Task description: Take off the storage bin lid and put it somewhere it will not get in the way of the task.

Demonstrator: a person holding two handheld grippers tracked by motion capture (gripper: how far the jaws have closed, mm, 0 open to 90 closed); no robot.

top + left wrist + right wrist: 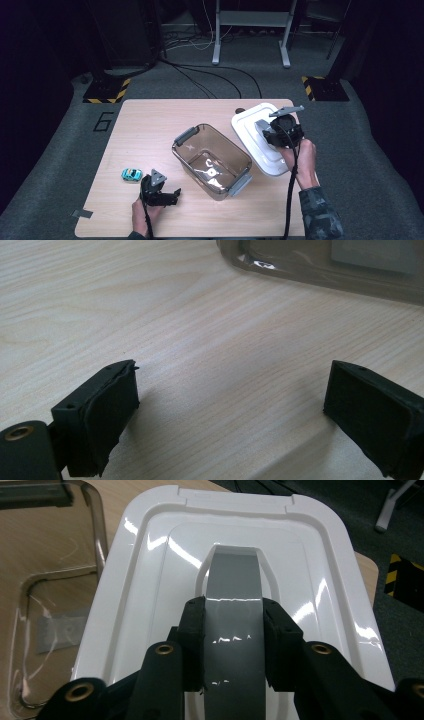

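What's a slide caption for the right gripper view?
Right gripper clamped on the white lid's grey handle, beside the bin.

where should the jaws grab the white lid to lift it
By the grey handle running along the middle of the white lid, from above, one jaw on each long side. It is a narrow raised strip, while the lid lies flat and wide. The right gripper is clamped on it just so.
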